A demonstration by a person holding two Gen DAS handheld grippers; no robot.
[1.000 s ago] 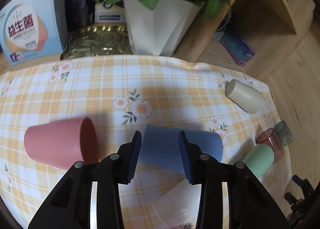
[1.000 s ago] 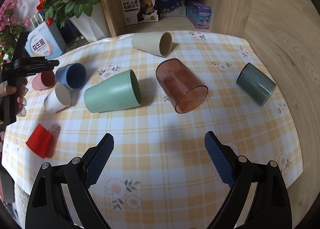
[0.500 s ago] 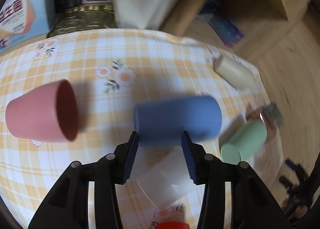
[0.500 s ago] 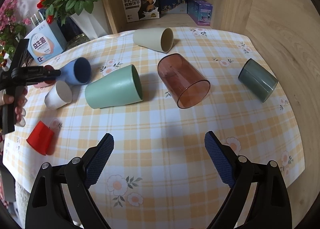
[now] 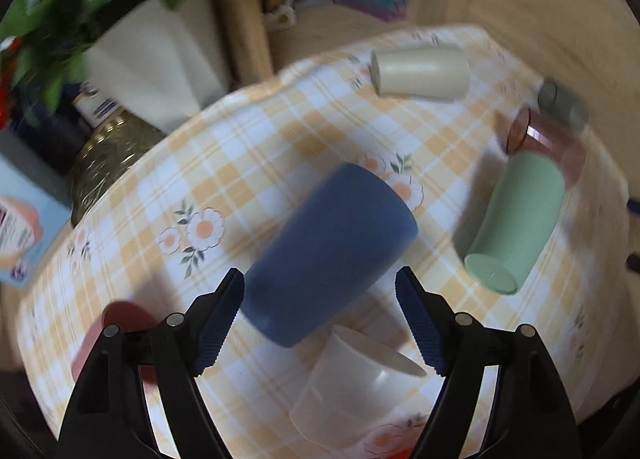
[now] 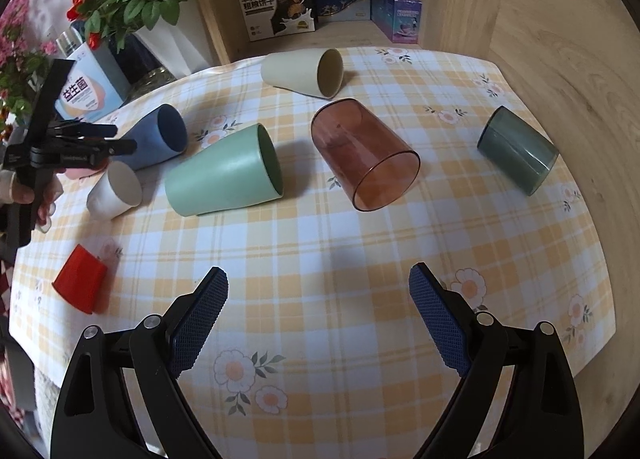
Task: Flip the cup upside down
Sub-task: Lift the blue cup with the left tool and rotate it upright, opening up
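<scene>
A blue cup (image 5: pixel 328 251) lies tilted on the checked tablecloth (image 5: pixel 248 163), its base between the fingers of my left gripper (image 5: pixel 320 319). The jaws stand wide open, apart from the cup's sides. In the right wrist view the blue cup (image 6: pixel 154 139) lies on its side with its mouth facing right, and the left gripper (image 6: pixel 100 145) is at its base. My right gripper (image 6: pixel 318 319) is open and empty above the table's front part.
Lying around are a white cup (image 6: pixel 114 191), a green cup (image 6: pixel 224 173), a brown clear cup (image 6: pixel 362 153), a cream cup (image 6: pixel 304 71), a dark green cup (image 6: pixel 516 149), a red cup (image 6: pixel 80 279) and a pink cup (image 5: pixel 108 331). A flower vase (image 5: pixel 156 55) and boxes stand behind.
My left gripper has opened wide and swung with blur; the blue cup it squeezed now lies free between the jaws. The right gripper has barely moved.
</scene>
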